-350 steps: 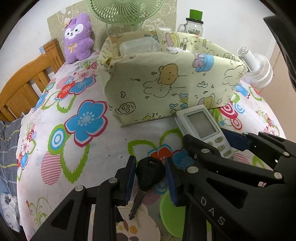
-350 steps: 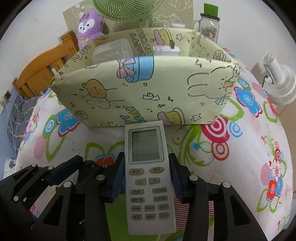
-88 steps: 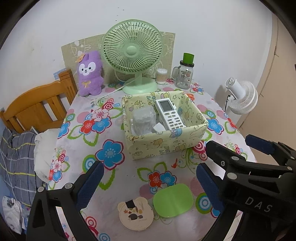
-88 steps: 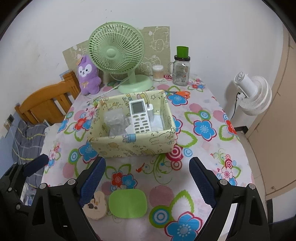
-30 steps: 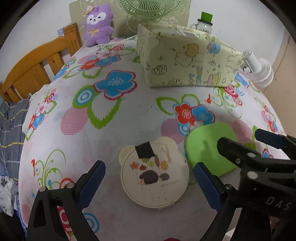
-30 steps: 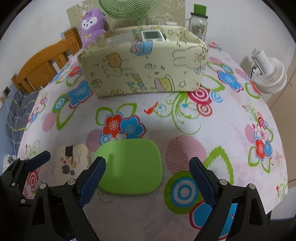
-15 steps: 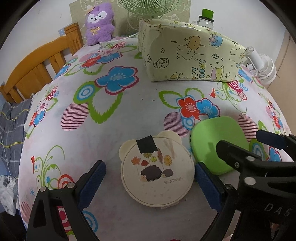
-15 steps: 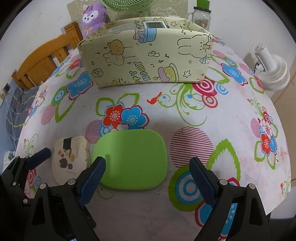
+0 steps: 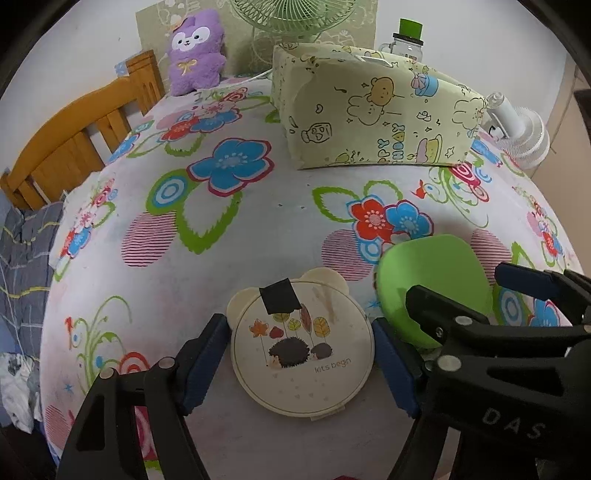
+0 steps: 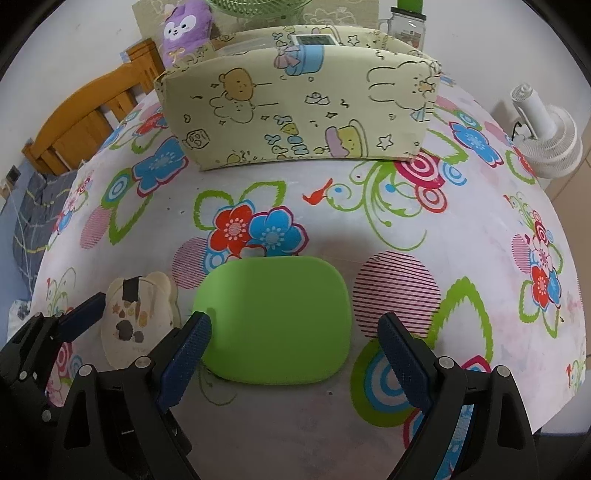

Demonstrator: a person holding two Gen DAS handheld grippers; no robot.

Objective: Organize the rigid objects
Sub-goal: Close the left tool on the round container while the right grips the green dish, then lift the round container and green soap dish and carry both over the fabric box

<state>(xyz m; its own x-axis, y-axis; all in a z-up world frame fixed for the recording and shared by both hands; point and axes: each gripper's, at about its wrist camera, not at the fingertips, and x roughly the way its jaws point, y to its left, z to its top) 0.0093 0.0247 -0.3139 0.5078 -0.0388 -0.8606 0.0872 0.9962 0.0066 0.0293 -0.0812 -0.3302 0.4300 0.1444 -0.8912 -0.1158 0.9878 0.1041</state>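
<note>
A yellow cartoon-print fabric storage box (image 10: 299, 110) is standing toward the far side of the table, and the top of a white remote control (image 10: 312, 39) is showing above its rim, beside a clear plastic item (image 10: 240, 47) whose kind I cannot tell.

The left gripper (image 9: 301, 354) is sitting low over the tablecloth with its blue pads closing in on either side of a round cream compact mirror (image 9: 301, 347) with bear ears and a hedgehog picture; the jaws are narrow around it, and I cannot tell whether they are touching it. The right gripper (image 10: 295, 354) is holding its jaws wide around the near end of a flat green rounded case (image 10: 275, 319), with clear gaps on both sides. The two items are lying just beside each other near the table's front edge.

A floral tablecloth (image 10: 424, 229) is covering the table. A purple plush toy (image 9: 195, 51), a green desk fan (image 9: 295, 18) and a green-lidded glass jar (image 9: 406, 37) are standing at the back, with a wooden headboard (image 9: 74, 140) at left and a white fan (image 10: 546, 136) at right.
</note>
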